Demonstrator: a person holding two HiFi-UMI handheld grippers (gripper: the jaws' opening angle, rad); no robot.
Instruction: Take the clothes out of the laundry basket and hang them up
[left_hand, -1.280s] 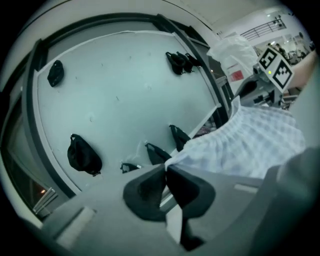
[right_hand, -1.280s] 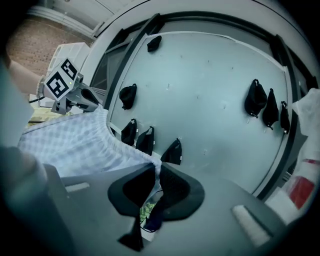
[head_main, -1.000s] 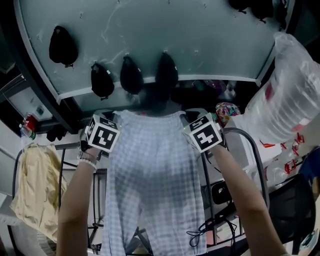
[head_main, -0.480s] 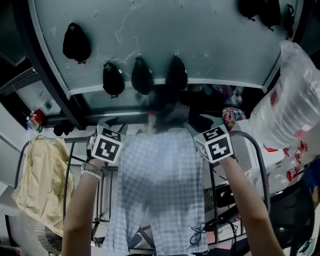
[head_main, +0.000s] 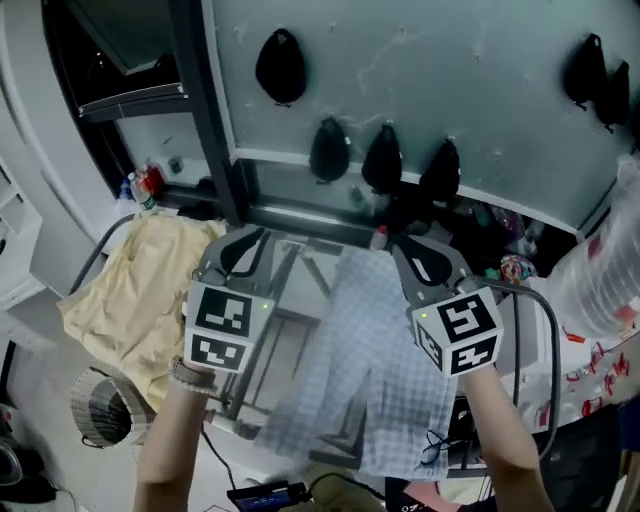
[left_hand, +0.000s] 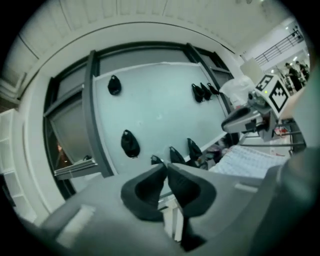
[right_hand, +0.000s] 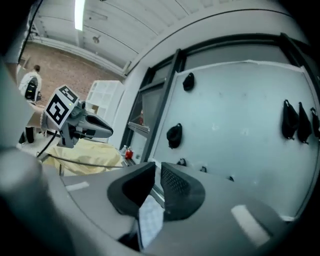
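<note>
A blue-and-white checked garment (head_main: 370, 370) lies draped over a metal drying rack (head_main: 285, 325); its edge also shows in the left gripper view (left_hand: 250, 160). My left gripper (head_main: 245, 250) hovers over the bare rack bars left of the garment. Its jaws are closing and meet at the tips (left_hand: 165, 167) with nothing between them. My right gripper (head_main: 430, 262) hangs over the garment's upper right edge. Its jaws are closing too, with a narrow gap left (right_hand: 157, 167). A strip of the checked garment (right_hand: 150, 222) shows low down at the jaw roots, and no pad visibly presses on it.
A pale yellow garment (head_main: 140, 300) hangs over the rack's left end. Black pouches (head_main: 330, 150) hang on hooks on the grey wall panel behind. A clear plastic bag (head_main: 610, 290) stands at the right, and a white mesh basket (head_main: 105, 410) sits on the floor at lower left.
Both grippers held the checked garment up by its top corners; they have let go, and it now lies over the rack. The head view has swung left.
</note>
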